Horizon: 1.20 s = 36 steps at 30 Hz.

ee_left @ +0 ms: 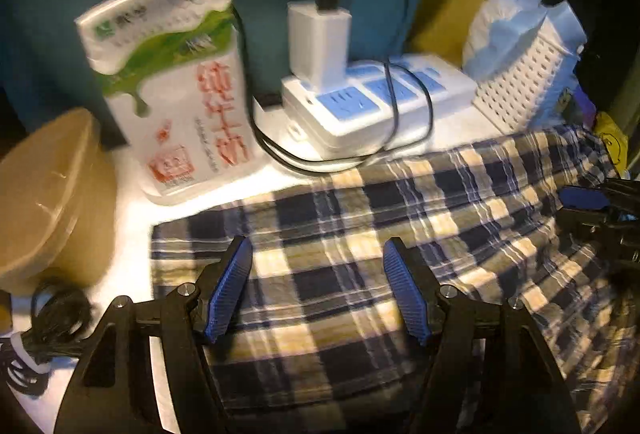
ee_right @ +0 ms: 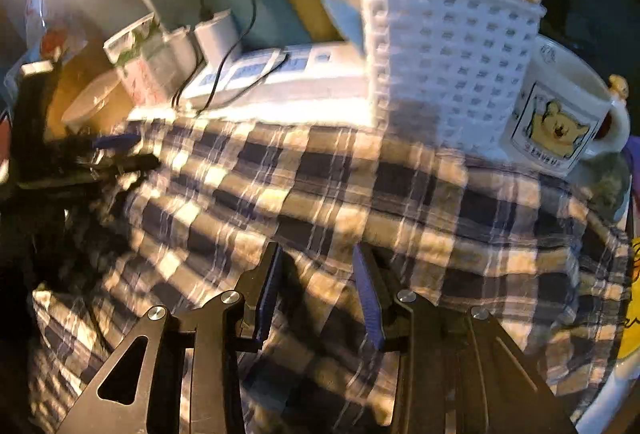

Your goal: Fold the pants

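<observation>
Where left misses: bear mug [ee_right: 560, 126].

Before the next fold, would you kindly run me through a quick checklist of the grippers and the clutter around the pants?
1. Left gripper open above pants: ok.
2. Right gripper gripping cloth: cannot tell; frame blurred.
3. Pants flat: not ok; rumpled near the right gripper.
4. Mug off the cloth: not ok; it touches the pants' edge.
5. Cable clear of pants: cannot tell.
6. Basket upright: ok.
</observation>
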Each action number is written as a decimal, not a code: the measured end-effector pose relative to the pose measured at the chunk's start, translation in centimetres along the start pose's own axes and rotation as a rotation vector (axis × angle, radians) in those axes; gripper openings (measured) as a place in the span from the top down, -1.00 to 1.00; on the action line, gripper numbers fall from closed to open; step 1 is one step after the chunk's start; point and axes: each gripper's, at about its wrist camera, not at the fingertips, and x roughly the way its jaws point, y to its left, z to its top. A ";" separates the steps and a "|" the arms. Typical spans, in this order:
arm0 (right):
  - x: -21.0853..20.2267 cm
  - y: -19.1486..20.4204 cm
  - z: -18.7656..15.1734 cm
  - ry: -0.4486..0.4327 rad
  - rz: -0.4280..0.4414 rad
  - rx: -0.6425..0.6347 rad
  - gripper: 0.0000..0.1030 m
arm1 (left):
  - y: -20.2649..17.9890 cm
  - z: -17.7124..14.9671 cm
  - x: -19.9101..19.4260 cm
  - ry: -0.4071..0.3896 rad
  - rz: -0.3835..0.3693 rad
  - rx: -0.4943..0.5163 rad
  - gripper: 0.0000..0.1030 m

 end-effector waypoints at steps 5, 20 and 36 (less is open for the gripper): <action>-0.4 -2.2 0.4 -0.024 -0.089 0.098 0.26 | 1.0 -0.2 -0.2 -0.019 0.098 -0.070 -0.33; -1.9 -0.2 -1.1 -0.020 -0.077 0.035 -0.09 | -4.3 -3.8 -3.9 -0.026 -0.012 -0.022 -0.33; -5.4 -3.4 -4.7 -0.024 -0.151 0.066 -0.20 | -5.7 -4.6 -7.0 -0.057 0.024 -0.010 -0.41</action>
